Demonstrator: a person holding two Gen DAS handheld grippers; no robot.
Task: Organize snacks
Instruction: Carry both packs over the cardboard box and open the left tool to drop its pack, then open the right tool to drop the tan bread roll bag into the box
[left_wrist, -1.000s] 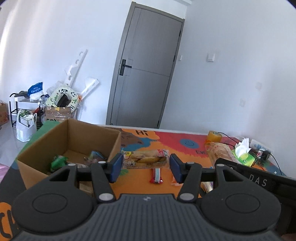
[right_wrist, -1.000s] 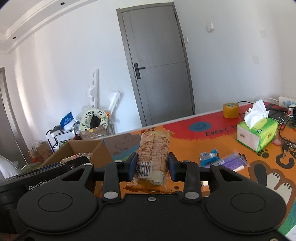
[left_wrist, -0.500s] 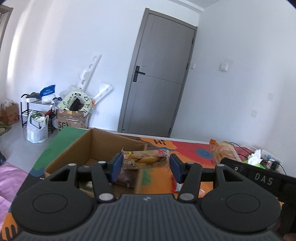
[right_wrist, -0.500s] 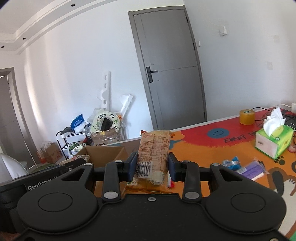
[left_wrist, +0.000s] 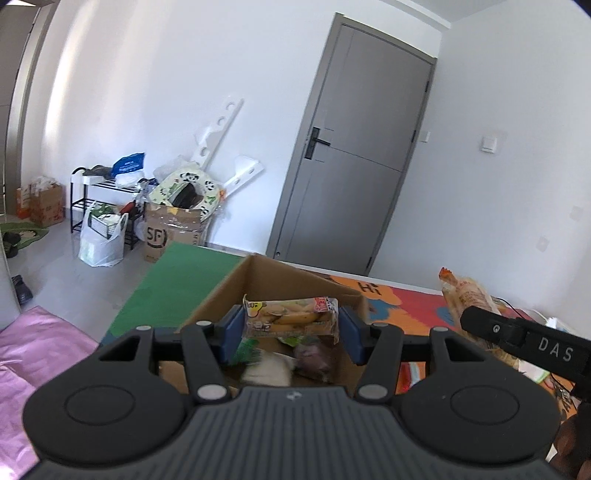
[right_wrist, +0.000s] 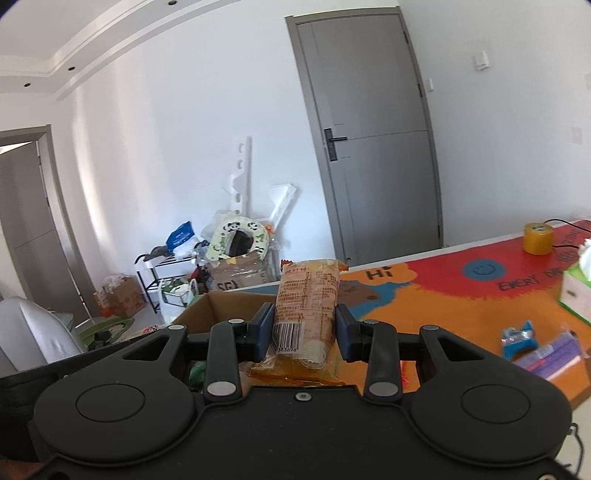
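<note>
My left gripper (left_wrist: 291, 334) is shut on a clear yellow snack packet (left_wrist: 291, 318), held flat above the open cardboard box (left_wrist: 280, 280). Inside the box lie several wrapped snacks (left_wrist: 284, 363), blurred. My right gripper (right_wrist: 304, 332) is shut on a tall orange biscuit pack (right_wrist: 308, 306), held upright just right of the box (right_wrist: 225, 306). The same orange biscuit pack (left_wrist: 467, 295) and the right gripper's body (left_wrist: 524, 338) show at the right in the left wrist view.
A colourful mat (right_wrist: 443, 295) covers the table. On it lie a blue packet (right_wrist: 519, 339), a purple packet (right_wrist: 554, 356), a green tissue box (right_wrist: 576, 295) and a yellow tape roll (right_wrist: 538, 238). Floor clutter (left_wrist: 173, 206) and a grey door (left_wrist: 354, 166) stand beyond the table.
Both grippers have carried their snacks leftward. The left one now hangs over the box opening; earlier it was over the mat right of the box. The right one has closed in on the box.
</note>
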